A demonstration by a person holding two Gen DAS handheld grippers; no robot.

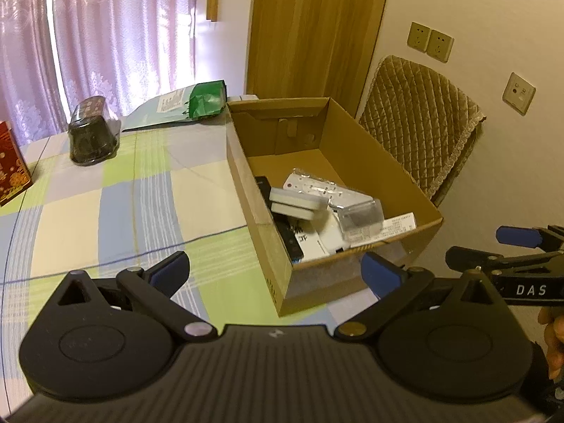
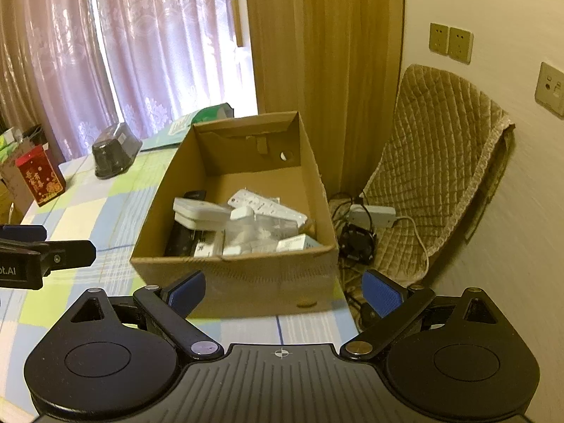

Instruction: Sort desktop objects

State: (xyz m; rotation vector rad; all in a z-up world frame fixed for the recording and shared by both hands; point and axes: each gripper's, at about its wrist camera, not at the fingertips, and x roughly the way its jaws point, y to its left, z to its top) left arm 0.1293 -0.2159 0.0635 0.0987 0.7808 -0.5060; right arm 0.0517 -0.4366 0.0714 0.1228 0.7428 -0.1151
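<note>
Checked tablecloth (image 1: 116, 211) bears cardboard box (image 1: 352, 130), black tub (image 1: 92, 134).

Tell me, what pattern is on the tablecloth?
The tablecloth is a pastel check of blue, green, cream and lilac, best seen in the left wrist view.

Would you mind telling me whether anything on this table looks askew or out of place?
The open brown cardboard box sits at the table's corner, and its contents, white flat cases and a white remote control, lie jumbled and overlapping. Both grippers, left and right, are open and empty.

Backlit pink curtains (image 1: 105, 35), wood door (image 1: 313, 28), quilted chair (image 1: 423, 130).
</note>
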